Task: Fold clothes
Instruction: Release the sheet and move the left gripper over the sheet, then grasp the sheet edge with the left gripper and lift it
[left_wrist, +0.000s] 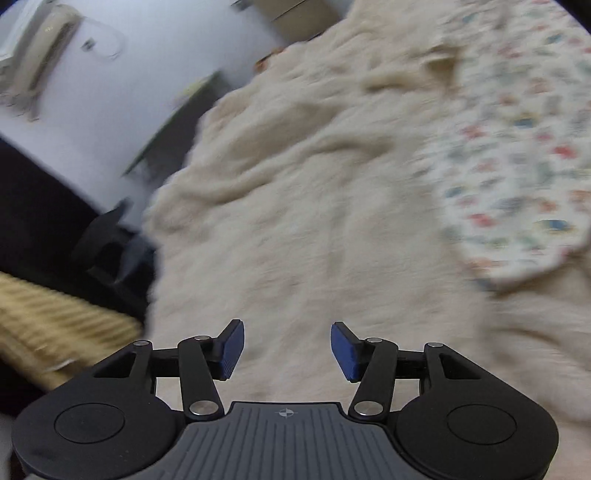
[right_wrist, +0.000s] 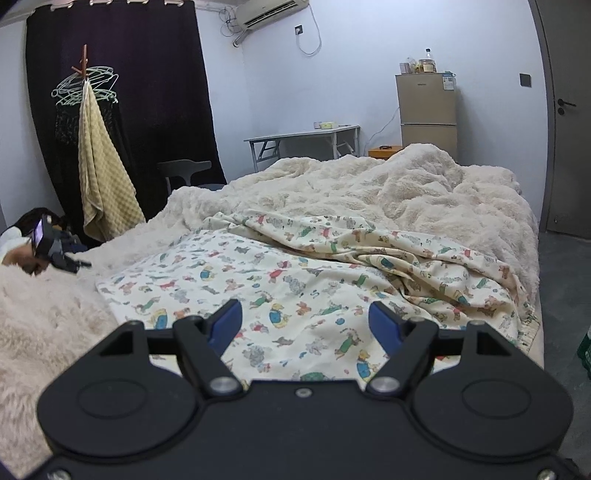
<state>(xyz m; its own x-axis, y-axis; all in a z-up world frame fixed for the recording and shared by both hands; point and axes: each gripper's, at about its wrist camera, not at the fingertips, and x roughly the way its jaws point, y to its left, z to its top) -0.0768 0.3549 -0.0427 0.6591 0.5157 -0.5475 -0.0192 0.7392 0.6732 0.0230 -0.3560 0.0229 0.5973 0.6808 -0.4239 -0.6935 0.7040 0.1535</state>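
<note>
Both grippers hold their blue pads apart and empty above a cream fleece blanket (right_wrist: 406, 192). Right gripper (right_wrist: 306, 325), the nearer, hangs over the printed garment (right_wrist: 280, 280), which lies spread ahead of it, bunched at its far right, long axis running left to right. Left gripper (left_wrist: 287, 349) sees the cloth to its right.

The left black two-finger claw with blue ribbed pads (left_wrist: 287, 349) is hovering with its fingers spread wide and nothing between them, its wrist view smeared by motion blur and tilted. The right black two-finger claw with blue pads (right_wrist: 306, 325) is also gaping open and empty, held level and pointing forward. In the right wrist view the left claw (right_wrist: 62, 254) is showing small at the far left edge, gripped by a hand (right_wrist: 22, 256) in a white sleeve (right_wrist: 11, 236).
</note>
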